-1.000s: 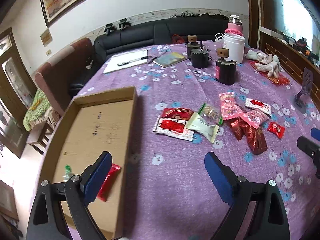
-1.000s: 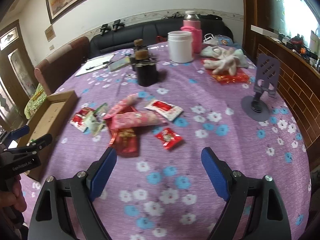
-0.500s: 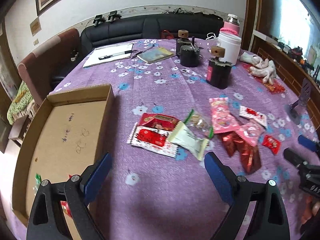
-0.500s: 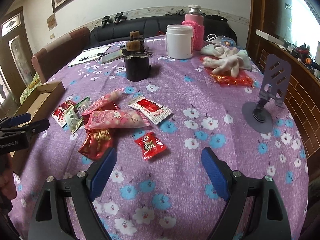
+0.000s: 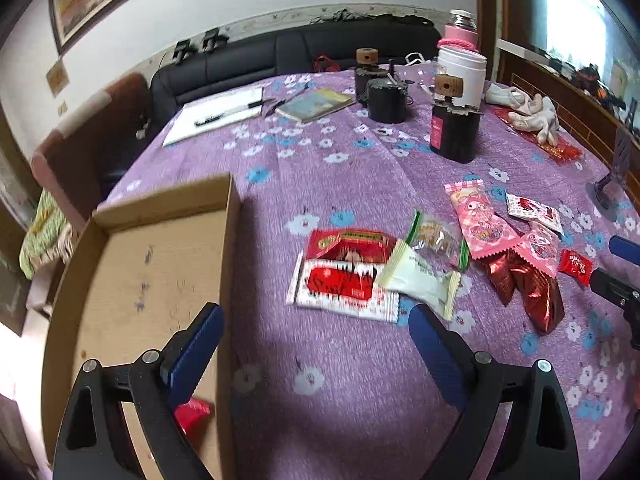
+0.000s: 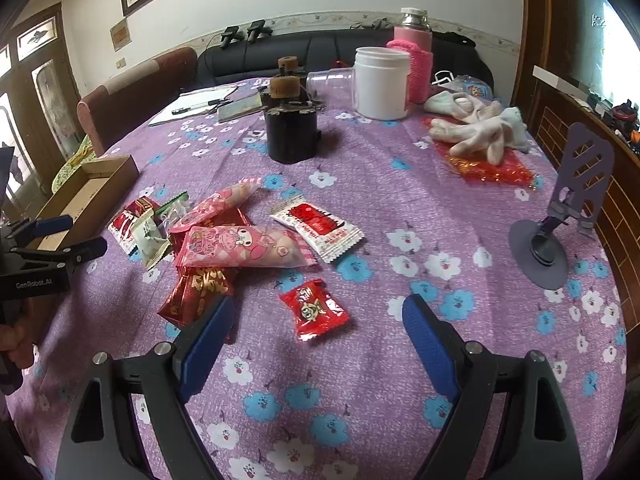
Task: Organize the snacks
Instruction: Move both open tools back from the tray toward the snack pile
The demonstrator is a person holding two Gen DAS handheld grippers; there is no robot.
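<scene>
- Left gripper (image 5: 316, 332): spread, empty; has advanced toward the snack pile (image 5: 432, 256) beside the cardboard box (image 5: 160, 208).
- Right gripper (image 6: 318, 324): spread, empty; has lowered nearer the small red candy (image 6: 314, 310) on the bench (image 6: 400, 200).

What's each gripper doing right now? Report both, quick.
Left gripper: jaws open, holding nothing.
Right gripper: jaws open, holding nothing; the small red candy lies loose between them.

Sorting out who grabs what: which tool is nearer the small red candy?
Right. The right tool hangs open just short of the small red candy; the left tool is open by the cardboard box, across the pile.
</scene>
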